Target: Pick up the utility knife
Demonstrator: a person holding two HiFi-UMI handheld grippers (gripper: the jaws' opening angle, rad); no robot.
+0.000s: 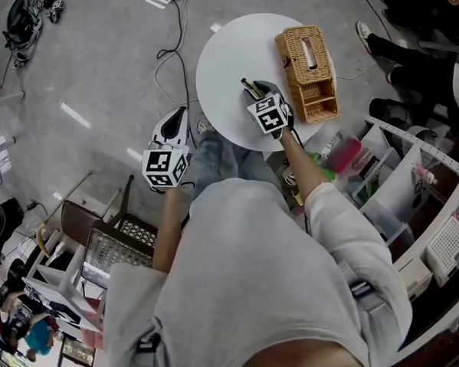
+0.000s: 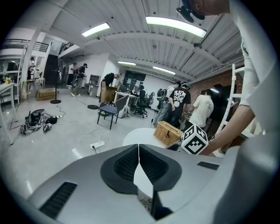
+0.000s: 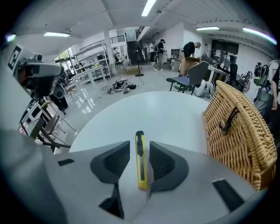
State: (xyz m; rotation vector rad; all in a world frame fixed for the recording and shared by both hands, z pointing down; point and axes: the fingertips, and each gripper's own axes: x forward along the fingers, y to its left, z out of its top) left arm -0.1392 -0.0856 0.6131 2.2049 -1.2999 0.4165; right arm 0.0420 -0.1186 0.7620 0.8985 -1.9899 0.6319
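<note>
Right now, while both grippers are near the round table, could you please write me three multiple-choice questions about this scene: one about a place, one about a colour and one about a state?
1. Where does the wicker basket stand?
A) on the white table, to the right of the utility knife in the right gripper view
B) on the table, to the left of the knife
C) under the table

2. What colour is the utility knife's body?
A) red
B) blue
C) yellow

3. How do the jaws of the left gripper stand?
A) wide apart
B) together, with nothing between them
C) closed on the utility knife

Answers:
1 A: the right gripper view shows the basket on the tabletop, to the right of the knife.
2 C: the knife's body is plainly yellow in that view.
3 B: the left gripper view shows the two jaws meeting in one line.
</note>
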